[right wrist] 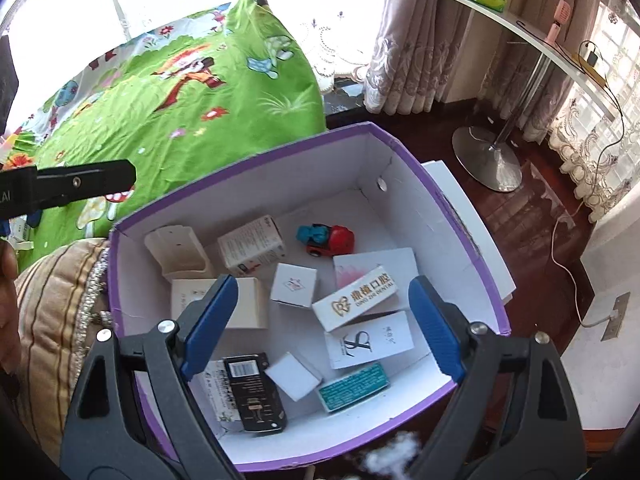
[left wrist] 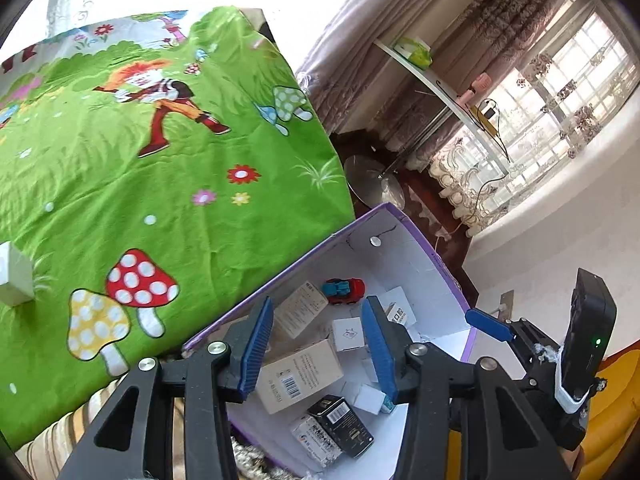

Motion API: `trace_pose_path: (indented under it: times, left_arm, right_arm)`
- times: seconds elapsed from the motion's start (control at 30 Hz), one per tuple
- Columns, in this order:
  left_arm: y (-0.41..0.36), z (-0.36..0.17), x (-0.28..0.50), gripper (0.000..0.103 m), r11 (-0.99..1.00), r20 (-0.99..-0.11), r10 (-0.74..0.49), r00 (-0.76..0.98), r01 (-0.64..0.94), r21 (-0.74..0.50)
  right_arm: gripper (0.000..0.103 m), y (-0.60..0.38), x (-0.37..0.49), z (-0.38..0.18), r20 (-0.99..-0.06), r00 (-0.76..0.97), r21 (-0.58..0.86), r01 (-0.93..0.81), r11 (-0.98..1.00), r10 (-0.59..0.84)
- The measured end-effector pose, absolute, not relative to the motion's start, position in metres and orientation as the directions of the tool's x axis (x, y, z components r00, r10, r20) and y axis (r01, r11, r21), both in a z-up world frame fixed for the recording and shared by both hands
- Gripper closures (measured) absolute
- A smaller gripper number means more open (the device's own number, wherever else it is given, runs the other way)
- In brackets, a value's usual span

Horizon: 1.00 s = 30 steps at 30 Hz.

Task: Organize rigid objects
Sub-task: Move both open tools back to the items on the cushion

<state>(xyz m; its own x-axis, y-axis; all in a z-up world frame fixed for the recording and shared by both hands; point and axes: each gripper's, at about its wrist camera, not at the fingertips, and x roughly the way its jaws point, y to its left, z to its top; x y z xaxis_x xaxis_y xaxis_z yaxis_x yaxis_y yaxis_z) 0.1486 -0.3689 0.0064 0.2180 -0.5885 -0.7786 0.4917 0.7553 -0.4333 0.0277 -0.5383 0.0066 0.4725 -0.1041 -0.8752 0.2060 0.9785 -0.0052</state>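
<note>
surface: green bedspread (left wrist: pixel 160 184) | floor: dark wood (right wrist: pixel 532 216) | both claws agape, empty

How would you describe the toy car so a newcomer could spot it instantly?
Find the purple-rimmed cardboard box with white inside walls beside the green cartoon bedspread. The toy car sits on the box floor near the far wall. It alone is rounded, red and teal, among small rectangular cartons.

Left gripper (left wrist: pixel 316 344): jaws part open, nothing between the pads. Right gripper (right wrist: pixel 322 328): jaws wide apart, empty, angled downward.
</note>
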Motion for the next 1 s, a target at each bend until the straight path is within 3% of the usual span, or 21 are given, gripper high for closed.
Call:
trace_pose_path:
  times: [0.6, 1.0]
  left_arm:
    - [-0.14, 0.024, 0.13, 0.051, 0.89, -0.753, -0.452, 0.478, 0.191, -0.414]
    - [0.003, 0.02, 0.112, 0.051, 0.887, -0.77, -0.326, 0.548, -0.104, -0.449]
  right_arm:
    - [0.014, -0.407, 0.065, 0.049, -0.829, 0.526, 0.208, -0.028, 0.978, 0.192]
    - [0.014, -0.337, 0.088, 0.048, -0.844, 0.474, 0.194, -0.167, 0.967, 0.252]
